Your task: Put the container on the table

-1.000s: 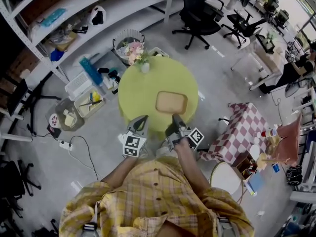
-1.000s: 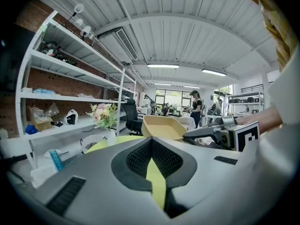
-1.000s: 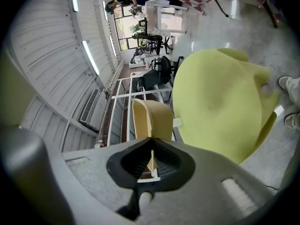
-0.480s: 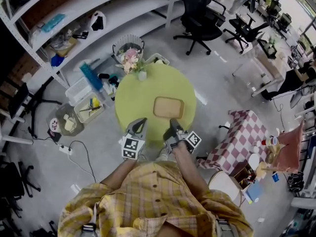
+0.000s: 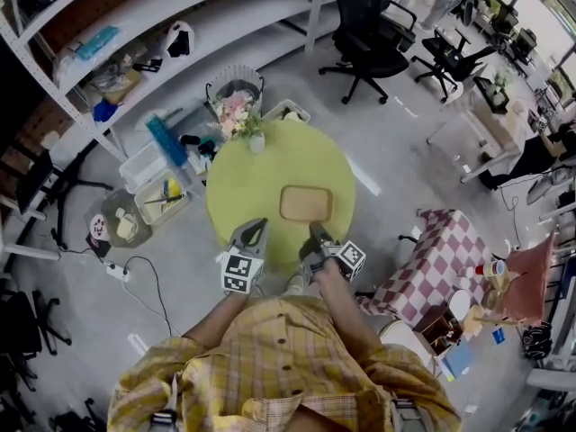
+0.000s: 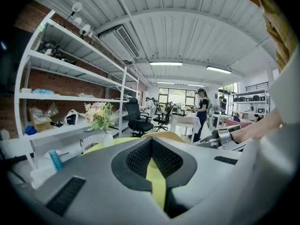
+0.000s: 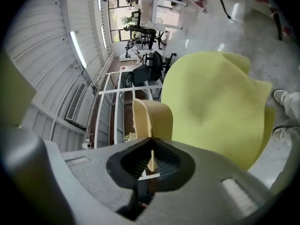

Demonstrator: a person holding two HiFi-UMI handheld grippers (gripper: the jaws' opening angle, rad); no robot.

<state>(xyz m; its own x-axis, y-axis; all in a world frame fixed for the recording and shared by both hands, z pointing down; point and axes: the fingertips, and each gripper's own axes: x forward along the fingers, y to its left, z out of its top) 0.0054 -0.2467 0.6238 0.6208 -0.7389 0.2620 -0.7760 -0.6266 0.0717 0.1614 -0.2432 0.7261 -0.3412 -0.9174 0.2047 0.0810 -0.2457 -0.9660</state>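
Right gripper (image 5: 315,230): jaws clenched on the near rim of the tan container (image 5: 306,202). Container is over the round green desk (image 5: 252,174), toward its near edge. Left gripper (image 5: 256,227): jaws slightly parted, empty, at the desk's near edge.

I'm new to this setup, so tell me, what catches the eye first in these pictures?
The round yellow-green table in the middle of the grey floor stands out first. A tan container hangs over its near side, its rim pinched by the right gripper. Pink flowers in a vase stand at the table's far edge.
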